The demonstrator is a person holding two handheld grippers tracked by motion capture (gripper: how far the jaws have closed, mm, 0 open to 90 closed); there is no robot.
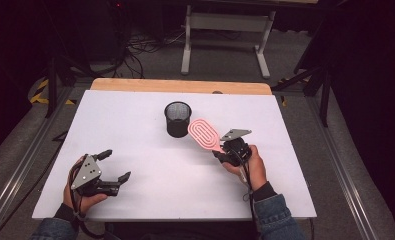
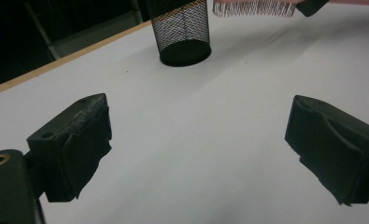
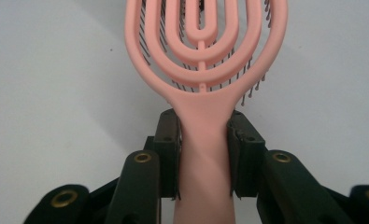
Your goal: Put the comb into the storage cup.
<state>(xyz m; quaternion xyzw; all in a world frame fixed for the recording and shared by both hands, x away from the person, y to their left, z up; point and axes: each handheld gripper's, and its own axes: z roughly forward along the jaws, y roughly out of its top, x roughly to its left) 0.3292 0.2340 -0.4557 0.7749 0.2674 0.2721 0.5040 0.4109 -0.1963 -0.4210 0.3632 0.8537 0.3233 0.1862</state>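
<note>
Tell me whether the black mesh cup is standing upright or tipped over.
Upright. The mesh cup stands on its base on the white table, its round open mouth facing up; the left gripper view shows its flat bottom resting on the surface.

White table top (image 1: 135,150) mid-frame, wooden strip (image 1: 180,85) along its upper edge. Black mesh cup (image 1: 178,119) upright at centre. Grey-legged stand (image 1: 227,37) top centre, cables (image 1: 140,47) on the floor upper left.

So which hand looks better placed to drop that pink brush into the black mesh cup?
The right. The right gripper already clamps the pink hairbrush by its handle, with the brush head close beside the mesh cup. The left gripper sits open and empty near the table's front edge, farther from the cup.
</note>
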